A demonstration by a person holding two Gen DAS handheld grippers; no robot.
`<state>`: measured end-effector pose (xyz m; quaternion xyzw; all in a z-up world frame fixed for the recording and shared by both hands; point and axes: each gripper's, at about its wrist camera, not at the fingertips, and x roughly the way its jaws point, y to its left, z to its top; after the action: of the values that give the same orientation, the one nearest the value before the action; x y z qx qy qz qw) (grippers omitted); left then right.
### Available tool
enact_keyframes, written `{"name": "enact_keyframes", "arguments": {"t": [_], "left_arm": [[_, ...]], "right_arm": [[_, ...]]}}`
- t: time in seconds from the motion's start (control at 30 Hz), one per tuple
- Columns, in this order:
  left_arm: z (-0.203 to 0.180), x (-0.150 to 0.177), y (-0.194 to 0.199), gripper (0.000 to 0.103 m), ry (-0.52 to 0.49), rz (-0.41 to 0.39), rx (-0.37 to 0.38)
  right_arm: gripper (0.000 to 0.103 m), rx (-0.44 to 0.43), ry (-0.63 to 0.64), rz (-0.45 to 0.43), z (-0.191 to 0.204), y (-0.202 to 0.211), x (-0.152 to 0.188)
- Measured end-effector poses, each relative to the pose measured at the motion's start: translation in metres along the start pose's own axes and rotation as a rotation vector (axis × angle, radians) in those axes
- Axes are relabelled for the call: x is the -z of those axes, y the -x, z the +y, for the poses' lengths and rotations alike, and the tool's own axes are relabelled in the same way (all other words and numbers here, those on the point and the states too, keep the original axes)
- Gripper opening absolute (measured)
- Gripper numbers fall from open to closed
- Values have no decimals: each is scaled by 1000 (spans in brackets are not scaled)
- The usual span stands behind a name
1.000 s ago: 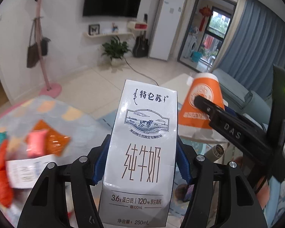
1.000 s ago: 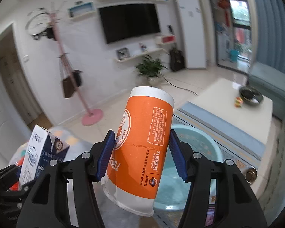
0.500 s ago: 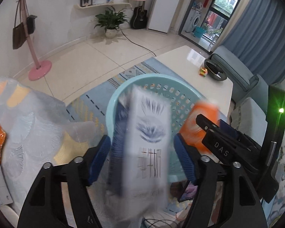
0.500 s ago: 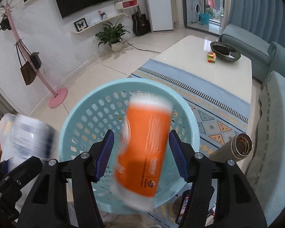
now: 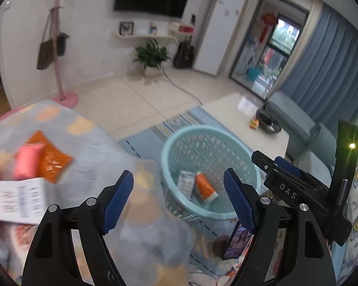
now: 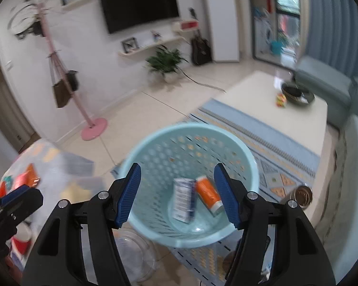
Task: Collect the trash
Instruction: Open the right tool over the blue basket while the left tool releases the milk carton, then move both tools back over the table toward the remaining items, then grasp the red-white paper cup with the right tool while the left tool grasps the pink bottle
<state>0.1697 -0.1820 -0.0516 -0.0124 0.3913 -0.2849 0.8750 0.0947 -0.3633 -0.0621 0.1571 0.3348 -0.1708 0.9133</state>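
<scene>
both tongs stand wide and hold nothing. the left gripper (image 5: pixel 179 200) has its blue pads far apart above the edge of a table with a patterned cloth (image 5: pixel 88 143). the right gripper (image 6: pixel 177 193) is also spread wide, directly over the light blue basket (image 6: pixel 155 140).

the basket (image 5: pixel 176 140) stands on the floor, on a blue rug (image 6: pixel 274 140), just beside the table. inside it, at the bottom, lie the milk carton (image 6: pixel 184 199) and the orange cup (image 6: pixel 207 191), side by side and touching. in the left view the same carton (image 5: pixel 185 183) and cup (image 5: pixel 204 187) are seen through the basket's opening.

on the cloth, at the left, there are more items: an orange packet (image 5: pixel 52 162), a pink packet (image 5: pixel 27 159) partly on top of it, and a white paper box (image 5: pixel 19 199) near them; all are blurred.

the right gripper (image 5: pixel 281 178) shows at the right edge of the left view, next to the basket.
</scene>
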Motion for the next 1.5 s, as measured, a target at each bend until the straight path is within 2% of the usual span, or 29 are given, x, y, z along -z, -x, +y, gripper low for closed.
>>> {"name": "enact_keyframes", "arguments": {"t": [0.23, 0.37, 0.57, 0.63, 0.73, 0.83, 1.03, 1.2, 1.37, 1.5], "left_arm": [[36, 16, 90, 76, 59, -132, -46], [57, 28, 133, 76, 95, -188, -108], [105, 55, 186, 76, 143, -217, -239], [123, 67, 199, 77, 155, -208, -291], [158, 84, 214, 80, 189, -187, -332], [188, 101, 221, 82, 218, -153, -388], [228, 119, 213, 82, 232, -58, -410], [244, 126, 194, 83, 211, 23, -368], [239, 132, 180, 82, 182, 76, -307], [231, 133, 176, 82, 165, 106, -286]], "right_arm": [[60, -126, 123, -75, 67, 54, 1], [60, -205, 190, -89, 109, 78, 8], [60, -317, 287, -84, 166, 101, 29], [64, -343, 317, -66, 185, 103, 39], [70, -367, 356, -31, 209, 101, 55], [72, -377, 402, 2, 231, 97, 75], [79, -329, 465, 65, 255, 71, 105], [82, -301, 510, 115, 266, 52, 126], [82, -282, 549, 135, 273, 42, 133], [82, -278, 568, 150, 276, 37, 139]]}}
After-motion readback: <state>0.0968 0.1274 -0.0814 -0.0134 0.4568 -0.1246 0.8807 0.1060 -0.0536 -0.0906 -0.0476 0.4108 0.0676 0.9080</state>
